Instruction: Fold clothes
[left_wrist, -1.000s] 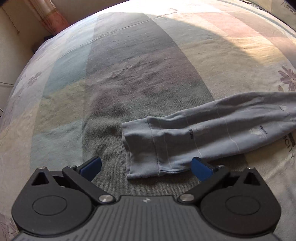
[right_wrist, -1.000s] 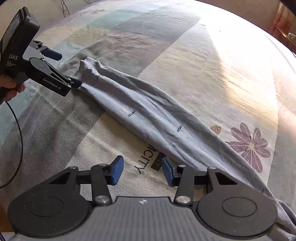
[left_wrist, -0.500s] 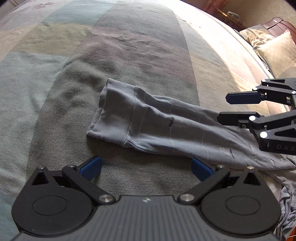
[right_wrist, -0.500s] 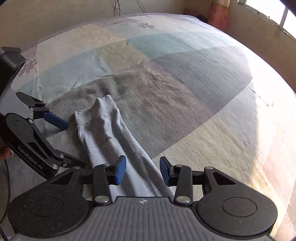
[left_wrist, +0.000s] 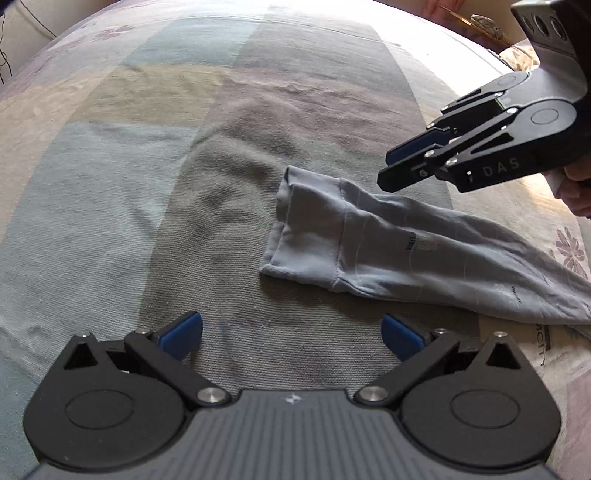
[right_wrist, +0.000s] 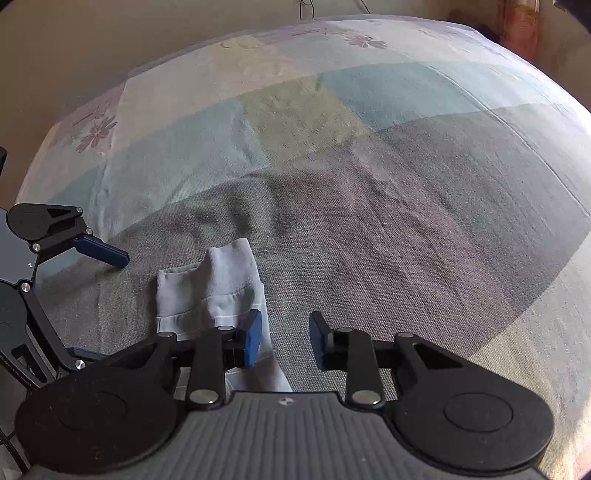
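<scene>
The grey sleeve (left_wrist: 388, 247) lies flat on the bed (left_wrist: 221, 147), its cuff just ahead of both tongs. Left tongs (left_wrist: 291, 332) gape wide; right tongs (right_wrist: 284, 341) stand part-open, empty. A shallow pinch might catch only the top layer, skewing the fold.

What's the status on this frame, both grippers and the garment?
Left gripper open, empty. Right gripper open, above the sleeve cuff. Grey garment flat on bedspread, unfolded. Nothing obstructing.
</scene>
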